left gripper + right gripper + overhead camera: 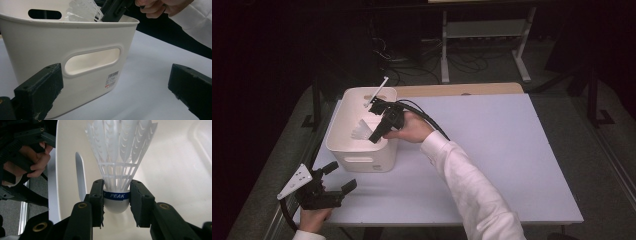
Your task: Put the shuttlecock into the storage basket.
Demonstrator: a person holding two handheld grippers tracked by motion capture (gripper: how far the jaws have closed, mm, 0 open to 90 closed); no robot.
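A white shuttlecock (117, 167) is clamped by its rounded cork in the right gripper (116, 202), feathers fanning straight away from the jaws. The right gripper reaches down inside a white bin (343, 150) on the tabletop (512, 160), close to the bin's near wall, with open floor beyond the feathers. The left gripper (332, 177) waits wide open and empty, just outside the bin's handle side, well clear.

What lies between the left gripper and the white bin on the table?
Nothing: bare table separates the open left gripper from the white bin, as the high view shows.
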